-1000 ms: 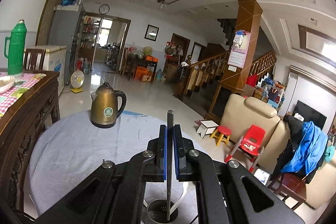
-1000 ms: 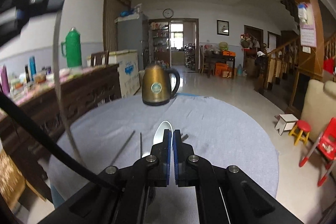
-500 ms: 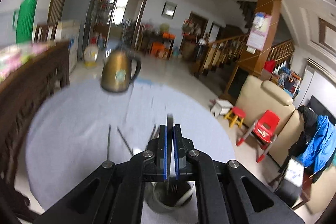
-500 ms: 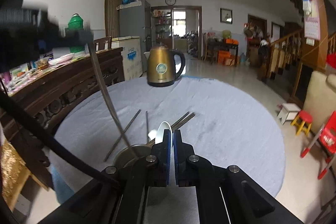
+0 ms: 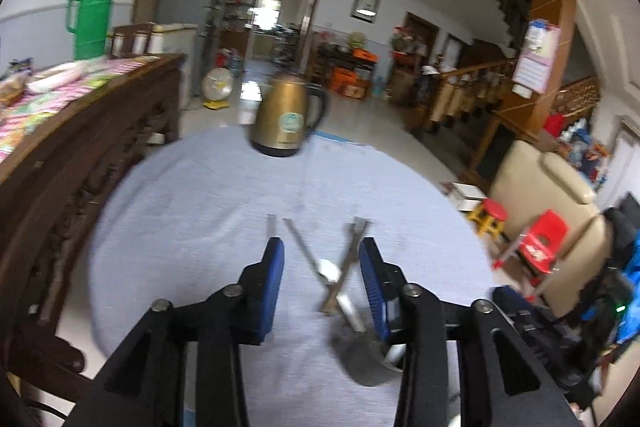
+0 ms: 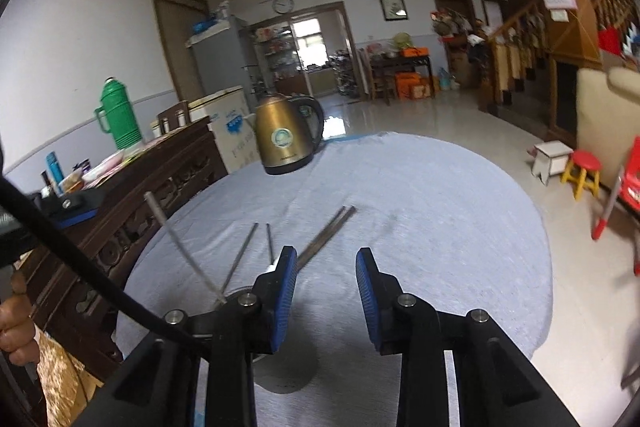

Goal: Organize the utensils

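Observation:
My left gripper [image 5: 322,267] is open and empty above the grey tablecloth [image 5: 200,211]. A metal utensil cup [image 5: 364,355] stands by its right finger, with a handle sticking out. Metal chopsticks [image 5: 348,259] and a white spoon [image 5: 330,269] lie crossed on the cloth just ahead. My right gripper [image 6: 326,275] is open and empty. The cup [image 6: 280,371] is mostly hidden under its left finger, with a metal utensil [image 6: 180,247] leaning out to the left. Chopsticks [image 6: 324,231] lie on the cloth ahead.
A gold kettle [image 5: 286,119] stands at the table's far side; it also shows in the right wrist view [image 6: 286,135]. A dark wooden sideboard [image 5: 80,131] with a green thermos [image 5: 90,15] runs along the left. Sofa and red stools stand right.
Both grippers have opened. The left one let go of the metal utensil, which now stands in the cup. The left gripper has drawn back to the left of the cup.

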A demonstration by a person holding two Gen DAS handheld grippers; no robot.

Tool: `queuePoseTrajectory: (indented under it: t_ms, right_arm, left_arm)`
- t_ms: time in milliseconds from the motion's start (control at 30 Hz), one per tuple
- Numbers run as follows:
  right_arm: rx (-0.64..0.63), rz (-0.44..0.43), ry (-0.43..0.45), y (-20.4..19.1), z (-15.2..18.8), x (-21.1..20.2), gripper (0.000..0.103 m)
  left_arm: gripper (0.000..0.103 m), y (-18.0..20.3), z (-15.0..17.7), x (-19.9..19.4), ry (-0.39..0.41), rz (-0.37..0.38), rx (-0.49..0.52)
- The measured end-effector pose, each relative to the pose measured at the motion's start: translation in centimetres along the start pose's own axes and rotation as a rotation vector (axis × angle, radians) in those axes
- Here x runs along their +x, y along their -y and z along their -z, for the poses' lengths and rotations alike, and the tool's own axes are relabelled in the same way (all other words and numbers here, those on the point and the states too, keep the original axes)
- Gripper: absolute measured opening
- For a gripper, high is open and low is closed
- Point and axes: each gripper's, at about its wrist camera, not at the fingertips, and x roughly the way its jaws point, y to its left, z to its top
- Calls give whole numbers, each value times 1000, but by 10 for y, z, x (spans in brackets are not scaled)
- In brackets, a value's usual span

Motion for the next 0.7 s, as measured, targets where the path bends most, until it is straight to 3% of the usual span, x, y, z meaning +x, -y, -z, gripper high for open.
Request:
queuePoseTrajectory:
  t_ms: [200, 300, 433, 600, 700]
  right_arm:
    - [57, 35, -27, 19, 0, 5, 34]
    - [76, 38, -52, 24, -1, 13, 34]
    - [93, 12, -136, 29, -6, 33, 34]
    - [151, -71, -307, 47, -28, 84, 34]
    - [162, -73, -398, 55, -42, 121, 34]
  left_arm:
    - [41, -28, 5, 11, -22, -196, 21]
    - [46, -38, 8, 22, -48, -275, 41]
    - [50, -49, 13, 42, -112, -258, 41]
    - [50, -62, 9, 75, -189, -176, 38]
    - [50, -72, 3, 107, -251, -130, 30]
